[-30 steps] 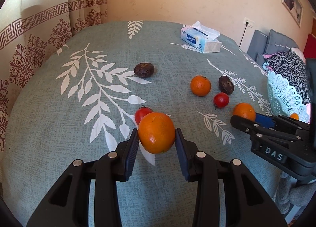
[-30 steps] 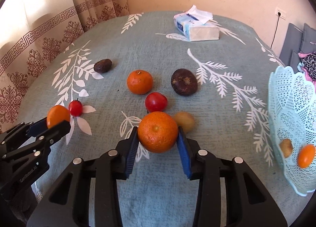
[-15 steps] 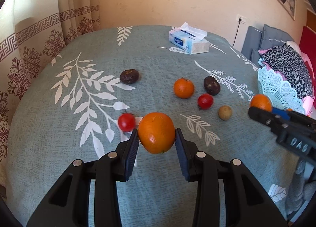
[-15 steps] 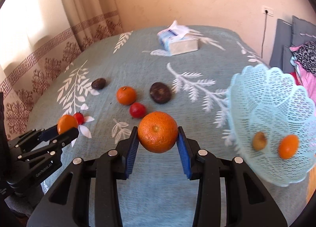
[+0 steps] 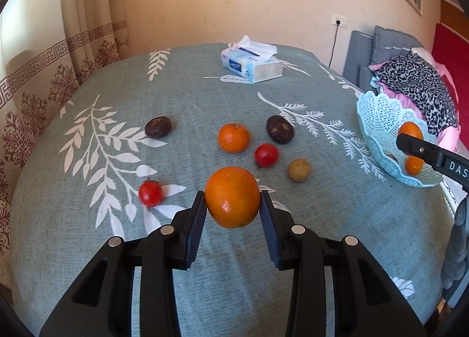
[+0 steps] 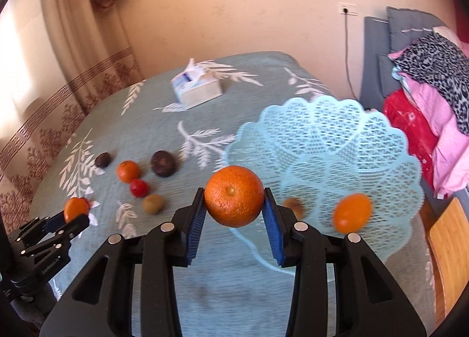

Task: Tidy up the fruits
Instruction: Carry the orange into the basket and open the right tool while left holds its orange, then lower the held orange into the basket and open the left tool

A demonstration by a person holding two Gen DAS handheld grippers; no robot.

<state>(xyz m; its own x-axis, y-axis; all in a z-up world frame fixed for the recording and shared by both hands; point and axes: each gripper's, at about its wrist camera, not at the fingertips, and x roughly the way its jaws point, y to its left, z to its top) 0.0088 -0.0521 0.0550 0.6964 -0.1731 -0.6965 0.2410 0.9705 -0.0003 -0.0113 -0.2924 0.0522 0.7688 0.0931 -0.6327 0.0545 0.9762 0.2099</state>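
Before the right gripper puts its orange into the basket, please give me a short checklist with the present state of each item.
1. Right gripper shut on its orange: ok.
2. Left gripper shut on the other orange: ok.
3. Right orange fully above the blue basket: not ok, only near its rim.
4. Free room in basket beside the small orange fruit: ok.
5. Basket fully on the table: cannot tell.

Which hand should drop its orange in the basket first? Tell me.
Right. The right gripper holds its orange close to the blue basket; the left gripper with its orange is farther off, over the table's middle.
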